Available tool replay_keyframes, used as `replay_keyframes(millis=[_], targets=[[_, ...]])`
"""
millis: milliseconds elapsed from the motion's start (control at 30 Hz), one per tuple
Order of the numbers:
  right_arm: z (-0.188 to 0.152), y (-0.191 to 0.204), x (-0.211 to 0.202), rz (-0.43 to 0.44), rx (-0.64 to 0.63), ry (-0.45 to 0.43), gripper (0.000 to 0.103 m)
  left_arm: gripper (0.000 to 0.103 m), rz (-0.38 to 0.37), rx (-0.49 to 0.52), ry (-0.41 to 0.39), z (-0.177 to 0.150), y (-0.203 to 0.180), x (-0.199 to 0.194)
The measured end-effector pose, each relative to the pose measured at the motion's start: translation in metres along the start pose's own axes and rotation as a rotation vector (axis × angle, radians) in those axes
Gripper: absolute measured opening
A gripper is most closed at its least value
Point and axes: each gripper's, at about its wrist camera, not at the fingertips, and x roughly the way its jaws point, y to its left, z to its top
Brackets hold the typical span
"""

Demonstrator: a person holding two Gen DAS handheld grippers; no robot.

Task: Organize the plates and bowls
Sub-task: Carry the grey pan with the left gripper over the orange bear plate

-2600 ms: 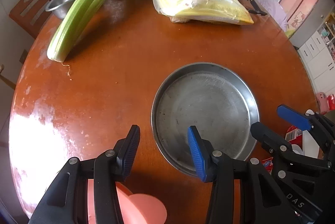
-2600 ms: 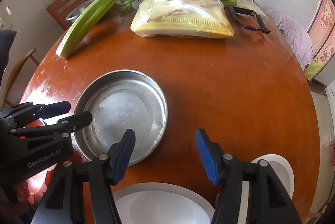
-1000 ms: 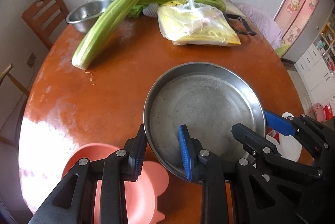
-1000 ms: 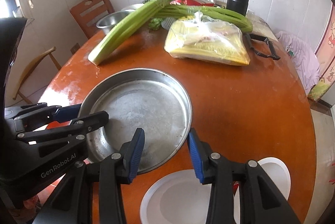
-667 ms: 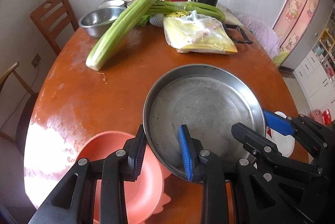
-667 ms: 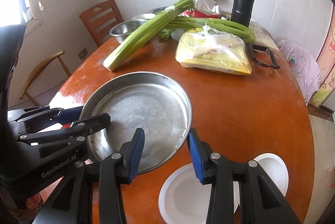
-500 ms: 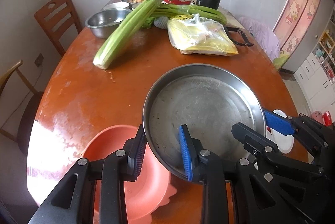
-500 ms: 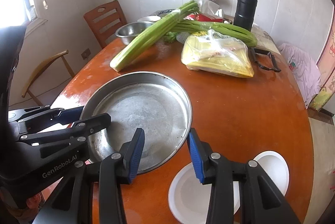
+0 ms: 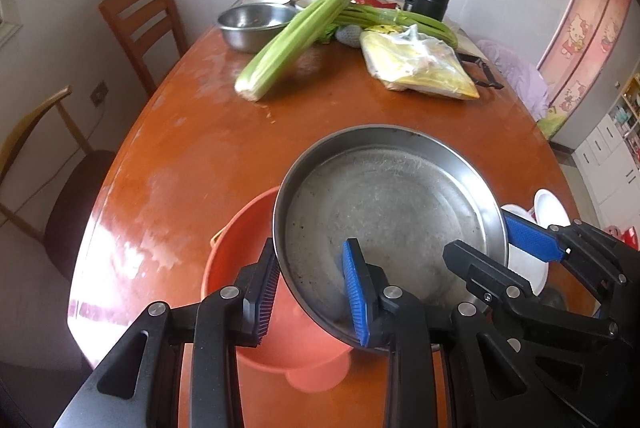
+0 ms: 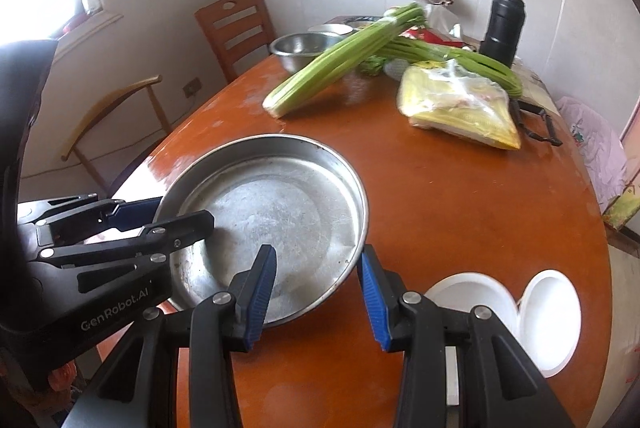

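Raised since 2.6 s ago: pan (image 9: 394,216), then flat on the table (image 9: 192,156), now lifted and tilted, near rim low. Pink bowl (image 9: 240,268), earlier a sliver at the frame edge, now shows broadly beneath the pan's left side.

Left claw (image 9: 312,292): narrowly parted, closed on the pan's near-left rim, one finger outside the wall, one inside on the floor of the pan. Contact point partly masked by the fingers themselves.

Right claw (image 10: 316,292): likewise clamped on the pan (image 10: 272,212), at its near-right rim, blue pad inside and blue pad outside. In the left view the right claw (image 9: 500,248) appears from the side, straddling the rim; its far finger is cut by the pan edge.

Pink bowl: on the table, right half hidden under the pan, near part hidden behind the left claw. Whether pan and bowl touch cannot be told.

White plate (image 10: 472,300) and small white dish (image 10: 554,312): at the near-right table edge, edges overlapping or touching, plate partly hidden by the right claw.

Farther back: celery (image 10: 340,64), yellow bag (image 10: 460,108), steel bowl (image 10: 304,46), black flask (image 10: 504,28). Further dishes behind the celery too small to make out.

Left of table: two chairs (image 9: 140,24), the nearer cut off by the frame.
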Motion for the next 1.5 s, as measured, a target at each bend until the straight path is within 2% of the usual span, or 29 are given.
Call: replay_keyframes(millis=[300,667,1067,1500], targets=[[-0.015,0.029,0.009,0.032,-0.043,0.032,0.043,0.034,0.025,-0.033,0.014,-0.024,0.022,-0.003],[-0.028,0.042,0.027,0.05,-0.067,0.089,0.043,0.035,0.027,-0.069,0.064,-0.046,0.037,0.014],[-0.029,0.046,0.047,0.055,-0.067,0.133,0.043,0.035,0.046,-0.066,0.083,-0.046,0.04,0.03],[-0.022,0.042,0.057,0.054,-0.044,0.141,0.043,0.035,0.058,-0.056,0.077,-0.038,0.041,0.04]])
